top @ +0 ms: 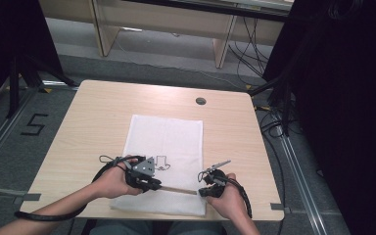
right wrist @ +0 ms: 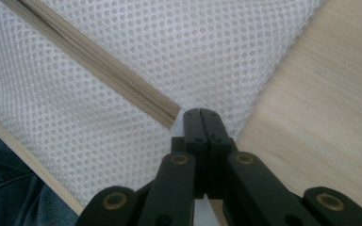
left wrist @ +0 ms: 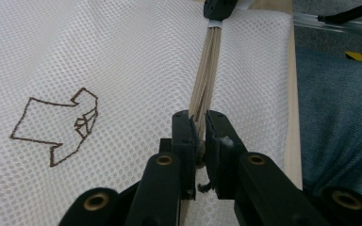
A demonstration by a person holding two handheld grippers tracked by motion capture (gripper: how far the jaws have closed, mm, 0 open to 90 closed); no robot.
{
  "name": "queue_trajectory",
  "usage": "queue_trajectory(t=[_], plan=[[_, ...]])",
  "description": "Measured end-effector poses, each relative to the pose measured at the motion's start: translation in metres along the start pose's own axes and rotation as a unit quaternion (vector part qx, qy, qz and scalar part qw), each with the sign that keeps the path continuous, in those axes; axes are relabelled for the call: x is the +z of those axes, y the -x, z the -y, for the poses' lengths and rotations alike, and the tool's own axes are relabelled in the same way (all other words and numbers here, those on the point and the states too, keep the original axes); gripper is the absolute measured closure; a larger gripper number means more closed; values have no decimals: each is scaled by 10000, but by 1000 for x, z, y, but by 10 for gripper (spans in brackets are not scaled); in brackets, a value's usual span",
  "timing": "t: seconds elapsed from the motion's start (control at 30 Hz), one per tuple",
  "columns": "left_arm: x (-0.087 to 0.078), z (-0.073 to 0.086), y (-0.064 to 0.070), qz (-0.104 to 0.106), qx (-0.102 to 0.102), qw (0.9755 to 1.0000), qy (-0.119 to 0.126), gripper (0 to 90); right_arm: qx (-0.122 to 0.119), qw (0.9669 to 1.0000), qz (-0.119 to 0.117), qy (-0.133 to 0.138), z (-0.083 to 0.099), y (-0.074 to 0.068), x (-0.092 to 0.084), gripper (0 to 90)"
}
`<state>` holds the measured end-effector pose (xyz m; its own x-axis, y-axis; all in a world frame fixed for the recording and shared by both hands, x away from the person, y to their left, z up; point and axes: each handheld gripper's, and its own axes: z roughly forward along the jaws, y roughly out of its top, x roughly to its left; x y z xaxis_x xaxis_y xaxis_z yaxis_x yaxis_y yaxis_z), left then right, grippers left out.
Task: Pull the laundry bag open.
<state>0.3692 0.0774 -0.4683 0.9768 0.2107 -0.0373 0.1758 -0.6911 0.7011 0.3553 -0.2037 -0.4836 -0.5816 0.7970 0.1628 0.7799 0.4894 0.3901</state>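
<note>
A white mesh bag (top: 166,132) lies flat on the table, with a beige zipper (top: 178,190) running along its near edge. My left gripper (top: 157,185) sits at the zipper's left part; in the left gripper view its jaws (left wrist: 198,120) are shut on the zipper (left wrist: 207,66), with a small metal pull between them. My right gripper (top: 201,191) is at the zipper's right end. In the right gripper view its jaws (right wrist: 201,113) are pressed together on the mesh (right wrist: 193,42) right beside the zipper's end (right wrist: 172,117). The right gripper (left wrist: 219,7) also shows far off at the zipper's other end.
The wooden table (top: 98,112) has a round cable hole (top: 200,101) at the back. A small brown line drawing (left wrist: 56,125) is printed on the bag. The table's near edge and the person's jeans (left wrist: 339,117) lie just behind the zipper. Cables and shelf legs stand beyond the table.
</note>
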Motion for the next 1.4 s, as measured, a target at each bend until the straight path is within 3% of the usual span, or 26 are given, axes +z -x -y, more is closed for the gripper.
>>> queue_trajectory(t=[0.23, 0.5, 0.6, 0.7, 0.93, 1.4], plan=[[-5, 3, -2, 0, -139, 9999, 38, 825, -3, 10000, -9, 17, 0, 0, 0, 900], [-6, 5, -1, -33, -60, 10000, -5, 825, 6, 10000, 8, 16, 0, 0, 0, 900], [-8, 7, -2, -27, -138, 9999, 5, 825, -60, 10000, -10, 38, 0, 1, 0, 900], [-10, 9, -3, -53, -59, 10000, -24, 825, -5, 10000, -3, 23, 0, 0, 0, 900], [-17, 18, -5, -85, -254, 9996, 45, 825, 8, 10000, 28, 3, 0, 0, 0, 900], [-19, 21, -5, -98, -263, 9996, 49, 825, 53, 10000, 14, -18, 0, -1, 0, 900]])
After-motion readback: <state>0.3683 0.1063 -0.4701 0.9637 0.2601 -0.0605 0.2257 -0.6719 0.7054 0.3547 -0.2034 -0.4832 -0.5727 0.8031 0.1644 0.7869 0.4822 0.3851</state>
